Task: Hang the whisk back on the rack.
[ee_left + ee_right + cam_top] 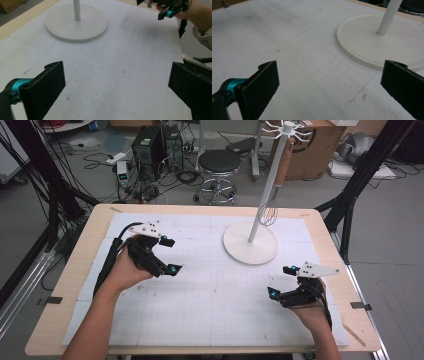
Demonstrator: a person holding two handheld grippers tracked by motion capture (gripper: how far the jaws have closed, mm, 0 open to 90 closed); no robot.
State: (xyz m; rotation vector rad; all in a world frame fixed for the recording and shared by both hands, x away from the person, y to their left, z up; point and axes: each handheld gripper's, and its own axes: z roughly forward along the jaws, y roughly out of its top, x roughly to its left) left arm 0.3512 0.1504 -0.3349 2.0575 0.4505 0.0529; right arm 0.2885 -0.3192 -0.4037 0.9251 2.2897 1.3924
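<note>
White mat (210, 295) (grid-lined): left claw (170, 255) and right claw (282, 281) gape, empty.

Table (75, 270): pale wood, matt, bare along its edges. Covering sheet (200, 305): white paper-like mat, matt, printed with a faint grid, scuffed and speckled with small dark marks. Stand (250, 245): white round base and pole, smooth, with a soft satin sheen. Whisk (272, 205) hanging on the stand: thin bright metal wires, handle of brown wood. Left tongs (170, 255): black matt plastic body, jaw faces dull and slightly rough, teal anodised-looking metal fittings, light grey flat plate on top. Right tongs (281, 281): the same finish. Stool (219, 162) behind the table: black padded seat, chromed metal frame. Box (320, 150): brown cardboard.
</note>
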